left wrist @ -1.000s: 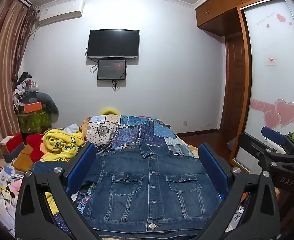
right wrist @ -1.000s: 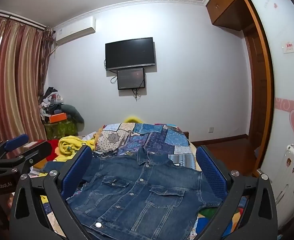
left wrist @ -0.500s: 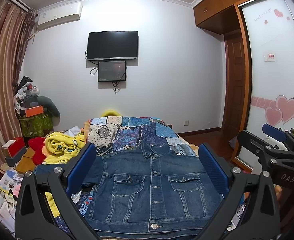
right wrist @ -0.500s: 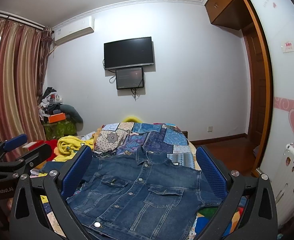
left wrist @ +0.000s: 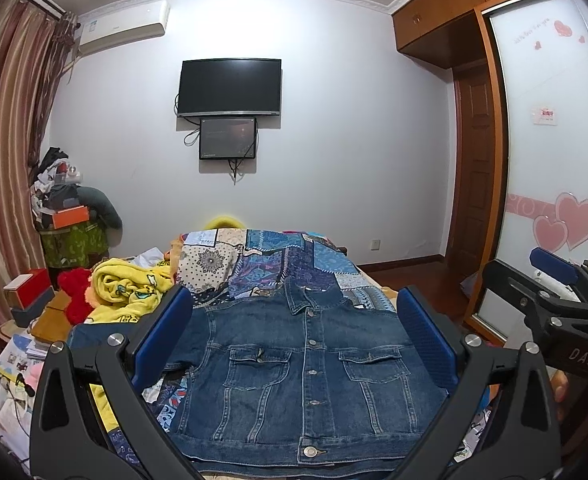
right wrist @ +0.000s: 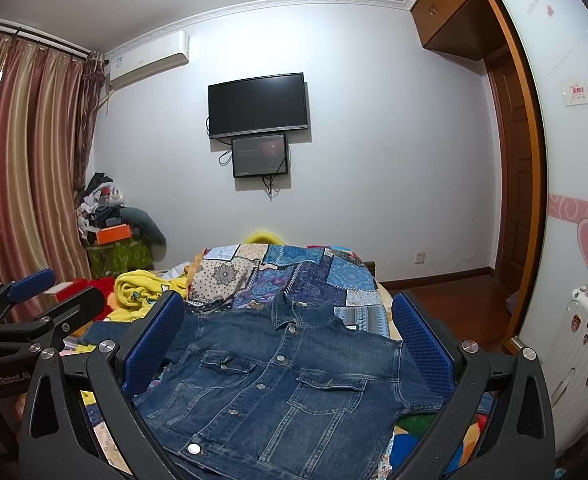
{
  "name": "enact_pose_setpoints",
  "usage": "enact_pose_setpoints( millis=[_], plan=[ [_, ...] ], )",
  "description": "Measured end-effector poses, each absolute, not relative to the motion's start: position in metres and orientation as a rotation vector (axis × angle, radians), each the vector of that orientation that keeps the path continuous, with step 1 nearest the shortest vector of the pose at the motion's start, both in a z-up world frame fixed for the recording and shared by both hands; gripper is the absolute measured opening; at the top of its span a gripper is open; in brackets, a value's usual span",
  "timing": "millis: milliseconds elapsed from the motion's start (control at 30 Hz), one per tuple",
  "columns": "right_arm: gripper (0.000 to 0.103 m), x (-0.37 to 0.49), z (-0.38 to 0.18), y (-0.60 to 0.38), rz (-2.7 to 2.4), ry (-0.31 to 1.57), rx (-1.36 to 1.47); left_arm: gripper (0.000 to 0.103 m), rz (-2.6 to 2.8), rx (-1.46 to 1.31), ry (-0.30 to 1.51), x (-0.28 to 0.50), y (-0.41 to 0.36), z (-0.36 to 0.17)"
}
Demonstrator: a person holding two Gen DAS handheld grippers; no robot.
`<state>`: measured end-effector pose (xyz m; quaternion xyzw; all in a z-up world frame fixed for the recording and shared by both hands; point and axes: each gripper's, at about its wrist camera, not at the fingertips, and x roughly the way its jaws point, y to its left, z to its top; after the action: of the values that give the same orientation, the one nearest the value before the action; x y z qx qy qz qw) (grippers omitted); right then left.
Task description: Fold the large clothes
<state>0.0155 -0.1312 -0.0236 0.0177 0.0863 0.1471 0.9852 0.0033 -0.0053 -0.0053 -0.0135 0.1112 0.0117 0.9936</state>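
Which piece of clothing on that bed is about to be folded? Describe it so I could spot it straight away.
Start at the bed with the patchwork quilt below the wall television. At its near end lies a denim jacket, spread front up and buttoned. It is plain dark blue with two chest pockets, unlike the yellow blanket beside it.

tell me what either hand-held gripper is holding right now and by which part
Nothing. The left hand-held gripper and right hand-held gripper are both open above the denim jacket, which lies flat.
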Motion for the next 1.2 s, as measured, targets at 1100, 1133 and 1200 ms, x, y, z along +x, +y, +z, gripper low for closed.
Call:
enact_pose_setpoints(
  millis=[1100,1133,1200],
  plan=[
    [0.103,0.0192,-0.0254,-0.1301,0.292,0.185,0.022,0.103,0.024,-0.036,0.239,0.0116,0.0024,-0.0130],
    [0.103,0.0194,-0.0253,-0.1292,0.291,0.185,0.022,0.103,0.025,-0.036,0.239,0.0119,0.0031,-0.0137],
    [0.103,0.0203,-0.0257,-0.1284,0.291,0.187,0.019,0.103,0.027,-0.039,0.241,0.0128,0.0040,-0.0142]
  ],
)
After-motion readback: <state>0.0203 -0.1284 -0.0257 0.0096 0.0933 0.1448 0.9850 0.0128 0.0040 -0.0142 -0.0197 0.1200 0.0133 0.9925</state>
